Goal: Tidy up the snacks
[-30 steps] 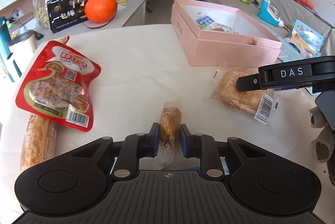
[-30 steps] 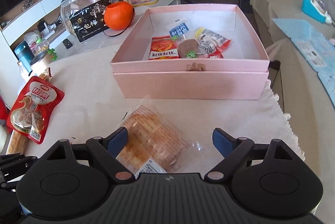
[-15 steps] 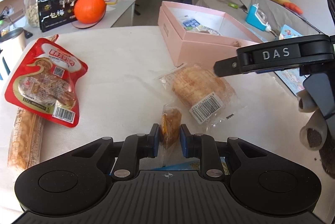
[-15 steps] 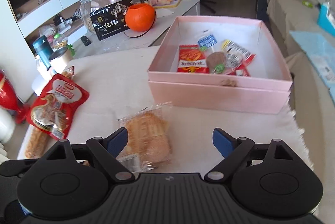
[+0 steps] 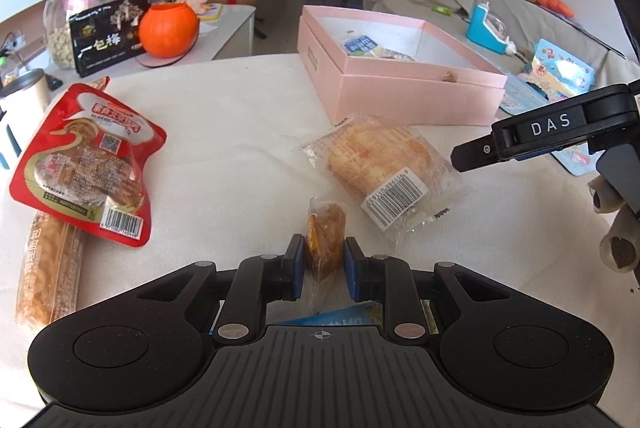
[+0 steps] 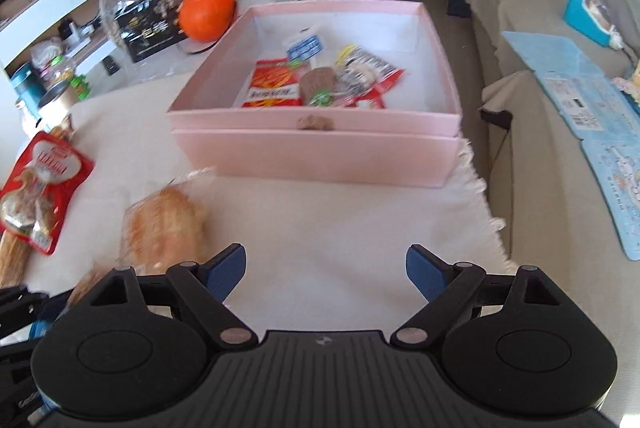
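On the left of the tabletop (image 5: 240, 132) (it has a white cloth on it) lies a long bread stick pack (image 5: 48, 268). A red snack bag (image 5: 86, 164) lies on top of its far end. Behind them, off the tabletop, stand a glass jar (image 5: 76, 12), a black box w/ white letters (image 5: 110, 32) and an orange pumpkin pot (image 5: 168, 30).

In the middle, the left gripper (image 5: 323, 264) has its jaws nearly closed, squeezing a small brown cake pack (image 5: 325, 232). The pack sits right between the blue pads, touching both, and its top end sticks out past them.

Just to the right of that lies a clear bag w/ a round bread (image 5: 380, 160) in it, flat on the cloth, barcode facing up. It is near the left jaws but not in them.

Next comes the pink box (image 6: 316, 152), open at the top. Inside are a few small snack packs, red, blue and white ones (image 6: 316, 80), all near the middle of the box.

The right gripper (image 6: 326, 272) has its jaws wide apart w/ nothing between them, only bare cloth. The round bread lies to the left of its left jaw, outside the gap, and the pink box is straight ahead, a bit apart.
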`<action>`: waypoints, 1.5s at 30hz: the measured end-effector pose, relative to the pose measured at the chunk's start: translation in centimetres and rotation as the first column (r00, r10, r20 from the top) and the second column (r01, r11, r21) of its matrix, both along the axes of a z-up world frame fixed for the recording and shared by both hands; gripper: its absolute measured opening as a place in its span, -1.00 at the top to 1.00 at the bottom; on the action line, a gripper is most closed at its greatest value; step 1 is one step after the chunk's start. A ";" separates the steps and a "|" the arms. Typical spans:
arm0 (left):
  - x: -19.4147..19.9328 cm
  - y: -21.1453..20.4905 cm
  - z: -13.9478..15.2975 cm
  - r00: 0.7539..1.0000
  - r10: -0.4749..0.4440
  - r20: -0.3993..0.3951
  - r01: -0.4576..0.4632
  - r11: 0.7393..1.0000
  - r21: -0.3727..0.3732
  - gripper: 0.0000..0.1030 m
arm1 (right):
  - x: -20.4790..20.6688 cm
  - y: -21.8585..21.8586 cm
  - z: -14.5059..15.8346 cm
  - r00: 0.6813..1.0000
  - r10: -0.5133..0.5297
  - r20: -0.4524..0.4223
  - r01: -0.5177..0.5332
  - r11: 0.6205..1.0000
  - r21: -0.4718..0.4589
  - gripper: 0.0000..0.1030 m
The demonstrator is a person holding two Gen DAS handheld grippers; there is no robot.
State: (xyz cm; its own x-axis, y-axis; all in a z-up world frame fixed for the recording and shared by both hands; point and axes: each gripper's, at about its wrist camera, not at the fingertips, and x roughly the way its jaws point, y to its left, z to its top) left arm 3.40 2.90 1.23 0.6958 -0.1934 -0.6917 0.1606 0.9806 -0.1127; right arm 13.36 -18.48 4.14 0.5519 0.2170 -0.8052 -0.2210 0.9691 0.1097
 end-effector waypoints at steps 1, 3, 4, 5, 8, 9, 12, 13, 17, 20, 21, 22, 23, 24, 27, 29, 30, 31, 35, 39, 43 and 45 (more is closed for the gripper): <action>0.0 0.0 0.0 1.000 0.000 0.001 0.000 1.000 0.002 0.52 | -0.5 0.5 0.1 1.000 0.016 0.004 -0.016 1.000 0.006 -0.71; -0.1 0.0 -0.1 1.000 -0.002 0.004 0.002 1.000 0.005 0.52 | -1.7 1.5 1.2 0.998 0.028 0.049 -0.028 0.999 0.015 -0.71; -0.1 0.0 -0.1 1.000 -0.002 0.006 0.002 1.000 0.006 0.52 | -2.0 1.9 1.8 0.997 0.029 0.065 -0.031 0.999 0.026 -0.71; -0.1 0.0 -0.1 1.000 -0.002 0.008 0.002 1.000 0.007 0.52 | -2.3 2.3 2.5 0.996 0.033 0.080 -0.037 0.998 0.051 -0.71; -0.3 -0.2 -0.2 1.000 0.002 0.018 -0.002 1.000 0.013 0.52 | -2.0 3.9 3.4 0.995 0.067 0.069 -0.075 0.991 0.112 -0.72; -0.4 -0.3 -0.2 1.000 0.002 0.022 -0.002 1.000 0.016 0.52 | -1.7 4.6 3.3 0.995 0.076 0.058 -0.082 0.990 0.111 -0.72; -0.7 -0.4 -0.3 0.999 -0.006 0.033 0.005 1.000 0.024 0.52 | -0.2 7.6 1.8 0.993 0.114 0.019 -0.115 0.991 0.064 -0.72; -0.8 -0.3 -0.4 0.999 -0.010 0.034 0.009 1.000 0.024 0.52 | 0.3 8.3 1.2 0.993 0.117 0.004 -0.118 0.992 0.044 -0.72; -1.1 0.3 -0.4 0.999 -0.031 0.038 0.031 1.000 0.004 0.52 | 0.6 9.4 -0.5 0.987 0.156 -0.035 -0.154 0.987 0.047 -0.68; -1.0 0.7 -0.5 0.999 -0.033 0.037 0.034 0.999 -0.016 0.52 | 0.1 8.5 -1.0 0.983 0.181 -0.036 -0.180 0.983 0.028 -0.25; -0.9 0.8 -0.5 0.999 -0.032 0.036 0.032 0.999 -0.019 0.52 | 0.0 7.9 -1.1 0.983 0.180 -0.038 -0.179 0.983 0.029 -0.19; -0.9 0.7 -0.5 0.999 -0.030 0.036 0.030 0.999 -0.020 0.52 | -0.1 7.1 -1.1 0.984 0.172 -0.034 -0.171 0.985 0.034 -0.15; -0.9 0.7 -0.5 0.999 -0.028 0.036 0.029 0.999 -0.022 0.52 | -0.3 6.2 -1.1 0.986 0.163 -0.032 -0.162 0.986 0.033 -0.13; -0.8 0.8 -0.5 0.999 -0.025 0.034 0.026 0.999 -0.024 0.52 | -0.4 5.4 -1.1 0.988 0.152 -0.030 -0.151 0.988 0.026 -0.11; -0.4 1.0 -0.3 1.000 -0.017 0.016 0.018 0.999 -0.043 0.52 | -0.9 2.9 -1.0 0.993 0.111 -0.030 -0.111 0.994 0.013 -0.07; -0.3 1.3 -0.1 1.000 -0.006 0.006 0.007 0.997 -0.073 0.56 | -1.2 1.4 -0.8 0.995 0.089 -0.042 -0.088 0.996 0.020 -0.04; -0.3 1.4 0.0 1.000 -0.012 0.012 0.013 0.995 -0.094 0.56 | -1.5 0.6 -0.6 0.995 0.086 -0.048 -0.085 0.996 0.026 -0.01; -0.5 1.3 0.3 0.999 -0.020 0.027 0.023 0.994 -0.106 0.56 | -2.0 -0.1 -0.4 0.995 0.089 -0.045 -0.088 0.996 0.029 0.02; -1.1 0.9 2.4 0.995 -0.049 0.088 0.061 0.988 -0.138 0.56 | -3.9 -2.0 1.1 0.995 0.103 -0.009 -0.103 0.994 0.028 0.04; -0.2 0.4 8.5 0.973 -0.103 0.205 0.143 0.971 -0.192 0.56 | -4.6 -4.1 4.1 0.995 0.100 -0.007 -0.098 0.984 0.151 0.05; 4.1 -0.9 15.2 0.931 -0.178 0.318 0.250 0.946 -0.204 0.55 | -2.8 -5.0 10.5 0.986 0.082 0.144 -0.110 0.973 0.203 0.05; 8.2 -1.7 16.7 0.919 -0.198 0.341 0.289 0.927 -0.240 0.49 | -0.7 -4.7 13.7 0.972 0.041 0.231 -0.090 0.975 0.202 0.05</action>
State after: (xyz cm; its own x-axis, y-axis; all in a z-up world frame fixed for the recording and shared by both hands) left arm 11.59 1.21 17.93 0.7694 -0.5377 -0.3448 0.4610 0.8411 -0.2831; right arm 12.63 -23.19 17.87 0.6916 0.4094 -0.5950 -0.3255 0.9121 0.2493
